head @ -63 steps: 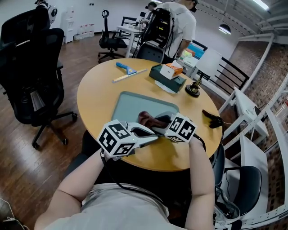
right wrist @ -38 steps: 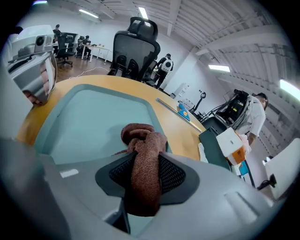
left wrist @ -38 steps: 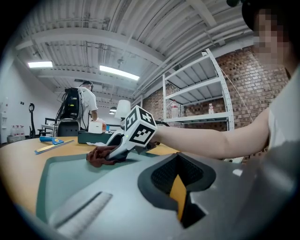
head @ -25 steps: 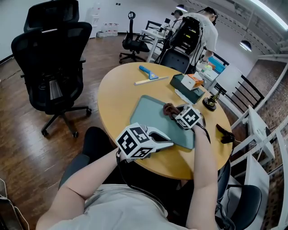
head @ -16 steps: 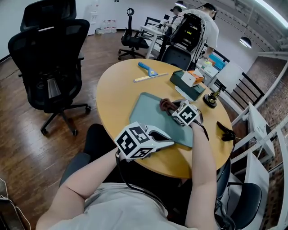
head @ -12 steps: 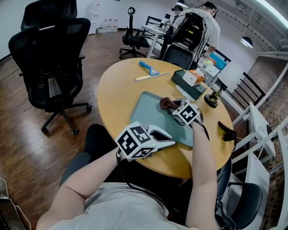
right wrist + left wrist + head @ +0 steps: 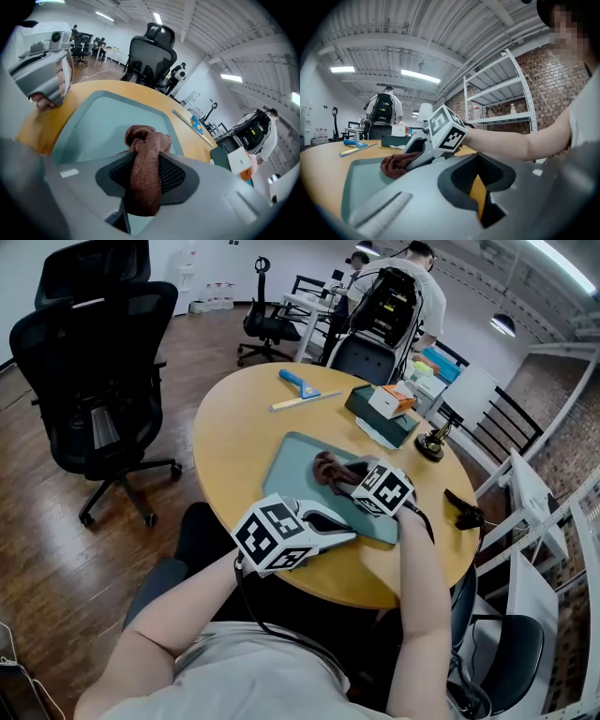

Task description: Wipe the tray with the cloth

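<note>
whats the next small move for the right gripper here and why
Probably slide the right gripper toward the left side of the tray, with the cloth pressed down. Its fingers are clamped on the cloth, which sits bunched near the tray's middle, and in the head view a broad bare stretch of tray lies to the cloth's left.

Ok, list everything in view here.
table: one, round, wood-coloured, centre.
tray: one, grey-green, on table before person.
cloth: one, brown, on tray, gripped.
scraper: one, blue, table's far side.
ruler: one, pale, beside scraper.
boxes: two, dark green under white-orange, far right.
office chairs: several, black, on floor.
person with backpack: one, behind table.
left gripper: one, white, shut, empty.
right gripper: one, white, shut on cloth.
</note>
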